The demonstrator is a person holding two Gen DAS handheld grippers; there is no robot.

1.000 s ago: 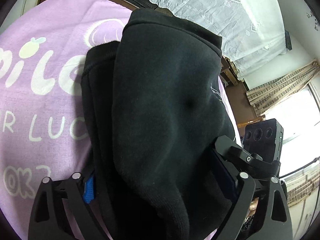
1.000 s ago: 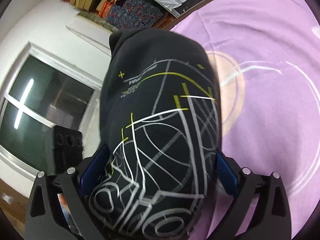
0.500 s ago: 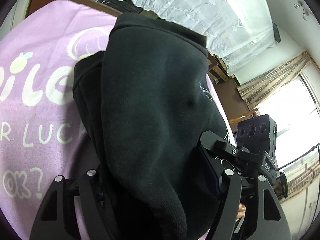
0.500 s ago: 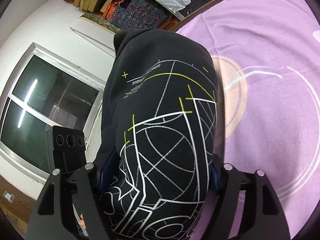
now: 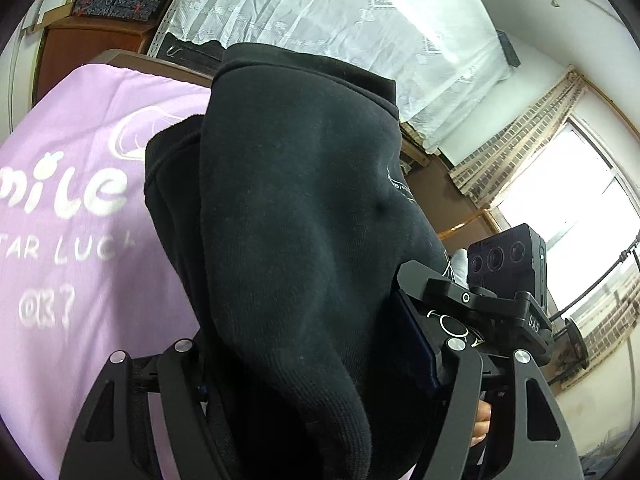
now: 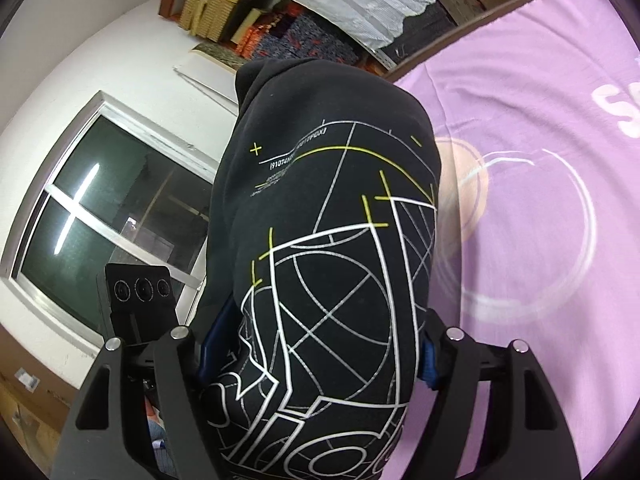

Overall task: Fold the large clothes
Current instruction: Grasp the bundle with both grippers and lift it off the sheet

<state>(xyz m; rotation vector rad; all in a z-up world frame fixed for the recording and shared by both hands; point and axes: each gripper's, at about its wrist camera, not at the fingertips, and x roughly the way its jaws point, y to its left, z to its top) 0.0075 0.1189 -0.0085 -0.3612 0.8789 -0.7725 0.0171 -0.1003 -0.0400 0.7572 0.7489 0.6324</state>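
A folded black sweatshirt [image 5: 300, 200] fills the middle of the left wrist view as a thick bundle. My left gripper [image 5: 304, 340] is shut on it, with pads pressed into both sides. The right wrist view shows the same sweatshirt [image 6: 332, 240], with a white and yellow line print facing up. My right gripper [image 6: 320, 348] is shut on it, its blue pads squeezing the fabric. The bundle hangs above the purple sheet [image 5: 80, 240] and hides the fingertips. Each view shows the other gripper's camera block [image 5: 508, 264] [image 6: 138, 292] close beside the bundle.
The purple sheet [image 6: 520, 160] with white lettering spreads under and beside the bundle. A white lace curtain [image 5: 340, 20] and a bright window [image 5: 580, 200] stand behind. A dark window [image 6: 120, 208] and shelves with boxes [image 6: 260, 32] line the wall.
Both pairs of jaws have closed in on the bundle. Both grippers have risen with it, so more wall and less sheet shows.
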